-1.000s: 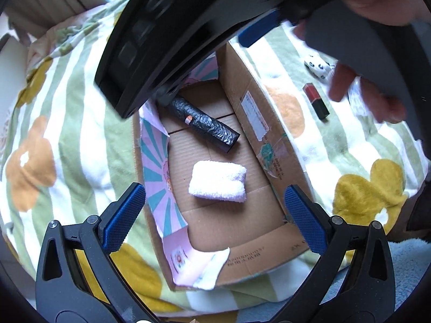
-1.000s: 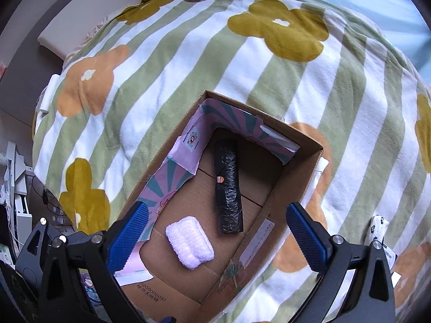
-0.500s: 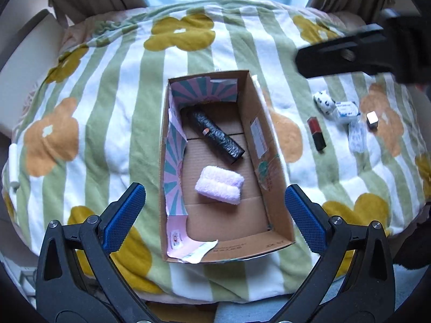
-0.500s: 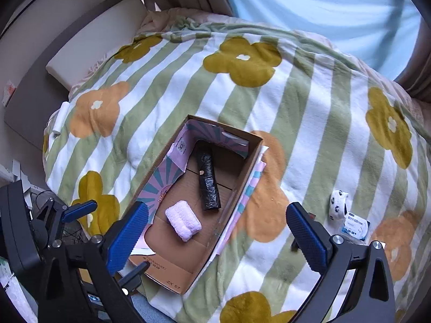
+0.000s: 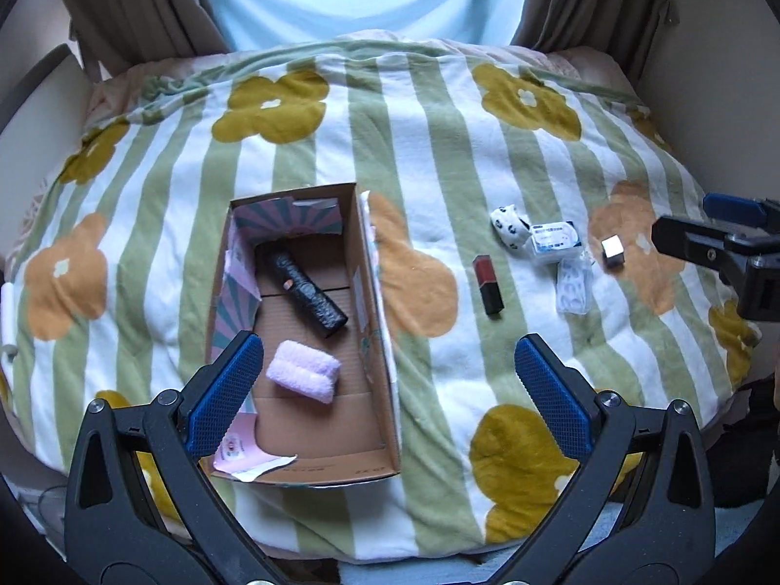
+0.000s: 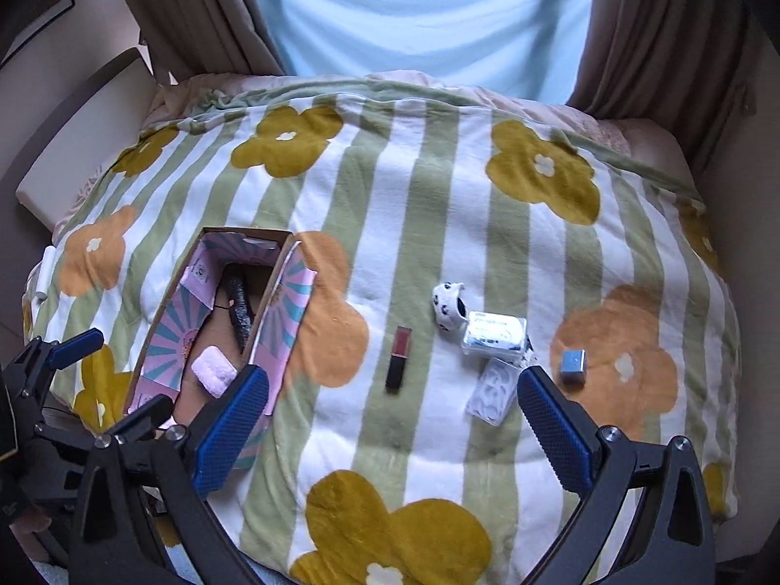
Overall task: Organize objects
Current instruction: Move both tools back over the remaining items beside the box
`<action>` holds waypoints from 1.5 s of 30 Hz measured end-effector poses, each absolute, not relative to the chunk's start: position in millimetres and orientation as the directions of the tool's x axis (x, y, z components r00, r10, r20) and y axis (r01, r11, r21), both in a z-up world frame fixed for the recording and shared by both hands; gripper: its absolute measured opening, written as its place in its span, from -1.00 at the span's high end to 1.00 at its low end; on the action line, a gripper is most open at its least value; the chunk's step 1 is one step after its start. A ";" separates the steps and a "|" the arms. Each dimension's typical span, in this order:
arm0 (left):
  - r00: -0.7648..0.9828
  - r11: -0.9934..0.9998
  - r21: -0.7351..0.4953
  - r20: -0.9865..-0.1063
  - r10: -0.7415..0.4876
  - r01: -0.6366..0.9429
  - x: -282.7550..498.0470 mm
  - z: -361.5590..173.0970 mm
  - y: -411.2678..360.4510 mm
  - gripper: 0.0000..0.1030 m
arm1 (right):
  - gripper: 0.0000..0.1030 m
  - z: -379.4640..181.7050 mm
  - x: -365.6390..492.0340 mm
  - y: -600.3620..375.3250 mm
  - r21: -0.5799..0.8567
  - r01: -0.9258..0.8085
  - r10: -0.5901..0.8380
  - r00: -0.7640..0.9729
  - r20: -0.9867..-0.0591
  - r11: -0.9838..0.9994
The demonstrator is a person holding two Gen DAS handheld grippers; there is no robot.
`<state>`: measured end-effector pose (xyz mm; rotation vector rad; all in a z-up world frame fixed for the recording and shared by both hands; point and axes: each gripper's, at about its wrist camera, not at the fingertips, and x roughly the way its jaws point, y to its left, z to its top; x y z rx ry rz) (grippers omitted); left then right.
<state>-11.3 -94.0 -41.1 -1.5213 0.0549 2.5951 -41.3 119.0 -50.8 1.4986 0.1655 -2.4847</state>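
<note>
Small print runs along the front wall of the cardboard box (image 5: 312, 473), too fine to read; the label on the white packet (image 5: 555, 241) is blurred as well. The box lies on a blanket (image 5: 438, 156) of green and white stripes with yellow and orange flowers, brown curtains (image 6: 195, 24) behind. In the box lie a black roll (image 5: 307, 292) and a pink towel (image 5: 302, 378). At 3 o'clock of the box lie a lipstick (image 5: 489, 284), the packet and a silver cube (image 5: 613, 252). The left gripper (image 5: 390, 395) and right gripper (image 6: 395, 424) gape wide, empty.
</note>
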 end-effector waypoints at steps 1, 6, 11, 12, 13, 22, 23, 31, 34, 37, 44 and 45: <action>-0.481 -0.990 -0.043 -0.870 0.104 -0.136 -11.5 -40.1 -88.1 -0.99 | -0.98 -51.5 -38.5 127.9 0.023 0.250 -0.137 -0.451 -0.882 -0.968; -0.458 -0.987 -0.061 -0.880 0.124 -0.150 -14.7 -40.3 -62.1 -0.99 | -0.98 -53.5 -30.9 158.3 0.035 0.240 -0.146 -0.462 -0.875 -0.970; -0.454 -0.986 -0.059 -0.882 0.125 -0.157 -17.6 -42.6 -41.5 -0.99 | -0.98 -54.8 -35.0 179.8 0.041 0.238 -0.152 -0.473 -0.868 -0.970; -0.451 -0.986 -0.063 -0.883 0.127 -0.155 -19.0 -43.5 -37.9 -0.99 | -0.98 -55.8 -35.9 182.7 0.039 0.240 -0.152 -0.474 -0.868 -0.970; -0.448 -0.986 -0.066 -0.885 0.129 -0.152 -21.0 -44.5 -34.4 -0.99 | -0.98 -57.1 -37.0 185.8 0.034 0.242 -0.149 -0.475 -0.867 -0.970; -0.426 -0.984 -0.089 -0.892 0.148 -0.156 -49.4 -51.6 -7.3 -0.99 | -0.98 -72.3 -53.9 207.6 0.034 0.237 -0.146 -0.474 -0.868 -0.971; -0.423 -0.983 -0.090 -0.893 0.151 -0.161 -54.5 -52.4 -4.4 -0.99 | -0.98 -74.3 -56.3 208.7 0.032 0.234 -0.143 -0.474 -0.869 -0.972; -0.348 -0.969 -0.161 -0.911 0.219 -0.188 -117.6 -78.7 20.4 -0.99 | -0.98 -102.3 -78.2 209.7 -0.015 0.184 -0.082 -0.509 -0.857 -0.983; -0.303 -0.962 -0.190 -0.921 0.243 -0.195 -148.4 -99.9 31.2 -0.99 | -0.98 -121.0 -88.0 205.5 -0.056 0.164 -0.041 -0.533 -0.845 -0.985; -0.251 -0.954 -0.219 -0.930 0.268 -0.205 -179.8 -126.0 42.2 -0.99 | -0.98 -144.2 -99.0 198.9 -0.101 0.150 0.002 -0.552 -0.834 -0.983; -0.085 -0.926 -0.268 -0.950 0.299 -0.265 -244.8 -201.3 72.2 -0.99 | -0.98 -205.8 -122.7 184.5 -0.182 0.088 0.103 -0.558 -0.824 -0.979; -0.061 -0.922 -0.274 -0.952 0.301 -0.273 -252.2 -211.3 75.8 -0.98 | -0.98 -213.9 -125.8 182.3 -0.190 0.081 0.114 -0.554 -0.825 -0.978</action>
